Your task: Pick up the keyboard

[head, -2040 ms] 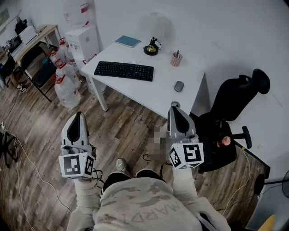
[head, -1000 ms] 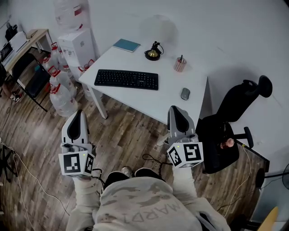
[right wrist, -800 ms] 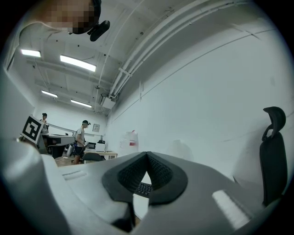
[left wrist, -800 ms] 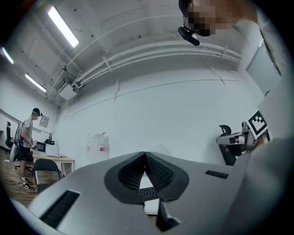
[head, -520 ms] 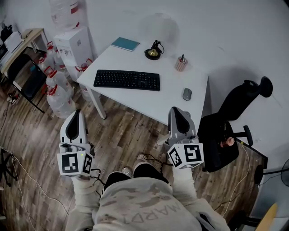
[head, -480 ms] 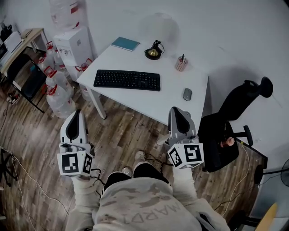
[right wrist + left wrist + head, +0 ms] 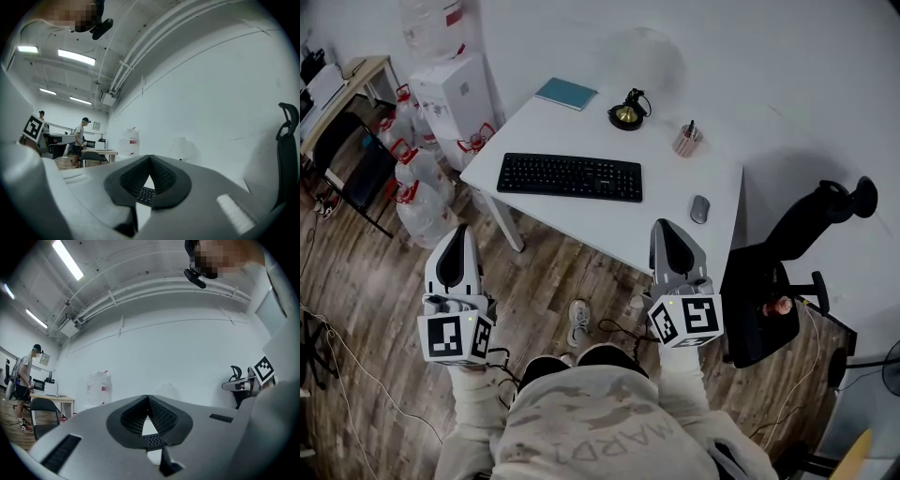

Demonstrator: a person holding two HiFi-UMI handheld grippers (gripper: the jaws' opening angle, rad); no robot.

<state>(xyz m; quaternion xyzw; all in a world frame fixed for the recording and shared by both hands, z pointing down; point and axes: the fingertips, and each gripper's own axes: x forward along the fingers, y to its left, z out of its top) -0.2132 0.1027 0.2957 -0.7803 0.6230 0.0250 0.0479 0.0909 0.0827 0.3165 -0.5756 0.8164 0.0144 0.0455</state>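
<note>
Lying crosswise on the white tabletop point(image 7: 581, 122), the flat black keyboard point(image 7: 570, 176) is seen ahead of the clenched, empty left hand-held gripper point(image 7: 457, 234) and right hand-held gripper point(image 7: 667, 228).

Upside down on the shirt point(image 7: 623, 439): pale letters, reading roughly MARDI, last letter unsure. On the cube point(image 7: 450, 339) of the left gripper point(image 7: 459, 236): black-and-white square codes, no letters. Same on the cube point(image 7: 686, 321) of the right gripper point(image 7: 666, 230). Keyboard point(image 7: 570, 176) key legends: too small to read. Small print on the box point(image 7: 450, 86) beside the table: unreadable too.
</note>
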